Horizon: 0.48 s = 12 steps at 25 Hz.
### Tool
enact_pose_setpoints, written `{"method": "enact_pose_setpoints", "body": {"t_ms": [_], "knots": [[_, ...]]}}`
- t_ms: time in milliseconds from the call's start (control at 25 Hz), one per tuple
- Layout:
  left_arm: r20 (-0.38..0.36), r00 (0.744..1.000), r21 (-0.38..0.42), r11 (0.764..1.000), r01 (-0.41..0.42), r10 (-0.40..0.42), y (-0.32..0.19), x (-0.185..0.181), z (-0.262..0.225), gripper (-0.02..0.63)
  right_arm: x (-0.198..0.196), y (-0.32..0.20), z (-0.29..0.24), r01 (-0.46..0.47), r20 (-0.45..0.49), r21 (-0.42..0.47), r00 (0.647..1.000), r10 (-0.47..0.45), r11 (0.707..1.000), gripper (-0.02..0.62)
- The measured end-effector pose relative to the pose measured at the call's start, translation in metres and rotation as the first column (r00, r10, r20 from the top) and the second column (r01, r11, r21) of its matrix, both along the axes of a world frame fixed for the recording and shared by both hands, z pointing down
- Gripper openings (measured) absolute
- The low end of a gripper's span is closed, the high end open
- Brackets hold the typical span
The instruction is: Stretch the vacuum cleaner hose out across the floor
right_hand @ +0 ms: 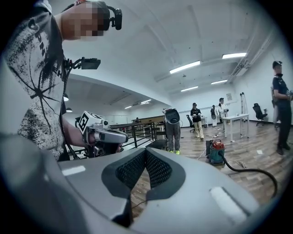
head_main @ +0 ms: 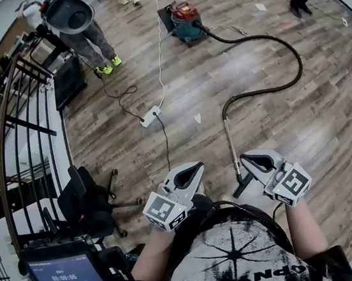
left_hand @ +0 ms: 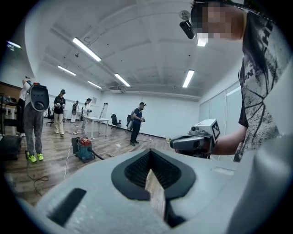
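The red and teal vacuum cleaner [head_main: 184, 21] stands on the wood floor at the far end. Its black hose [head_main: 298, 69] loops right, then curves back toward me. The hose joins a metal wand [head_main: 232, 144], which ends in a dark nozzle [head_main: 242, 185] by my feet. My left gripper [head_main: 188, 168] hangs shut and empty to the left of the wand. My right gripper [head_main: 257, 161] hovers shut and empty just right of the nozzle, without touching it. The left gripper view shows its jaws [left_hand: 153, 183] closed and the vacuum [left_hand: 84, 148] far off. The right gripper view shows closed jaws [right_hand: 144, 171] and the hose [right_hand: 247, 170].
A white power strip [head_main: 150, 115] with trailing cables lies left of the hose. A black office chair [head_main: 87, 205] and a black railing [head_main: 24, 123] stand at my left. A person in green shoes [head_main: 90, 35] stands near the railing, and others are farther back.
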<state>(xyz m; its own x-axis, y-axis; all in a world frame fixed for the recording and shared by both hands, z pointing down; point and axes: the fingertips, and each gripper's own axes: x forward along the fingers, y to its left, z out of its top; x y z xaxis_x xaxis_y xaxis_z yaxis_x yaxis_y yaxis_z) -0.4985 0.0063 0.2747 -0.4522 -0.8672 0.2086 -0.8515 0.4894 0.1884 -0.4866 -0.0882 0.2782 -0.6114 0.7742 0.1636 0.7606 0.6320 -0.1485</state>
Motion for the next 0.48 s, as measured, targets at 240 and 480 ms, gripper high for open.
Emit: {"method": "enact_pose_setpoints", "body": {"t_ms": [240, 480], "knots": [[-0.024, 0.996, 0.014, 0.996, -0.088, 0.088, -0.017, -0.041, 0.016, -0.001, -0.031, -0.015, 0.012, -0.078, -0.022, 0.021, 0.997, 0.079, 0.997, 0.008], [-0.019, 0.974, 0.032, 0.974, -0.226, 0.227, -0.03, -0.105, 0.023, -0.001, -0.087, -0.017, 0.026, -0.182, -0.041, 0.038, 0.982, 0.183, 0.983, 0.008]]}}
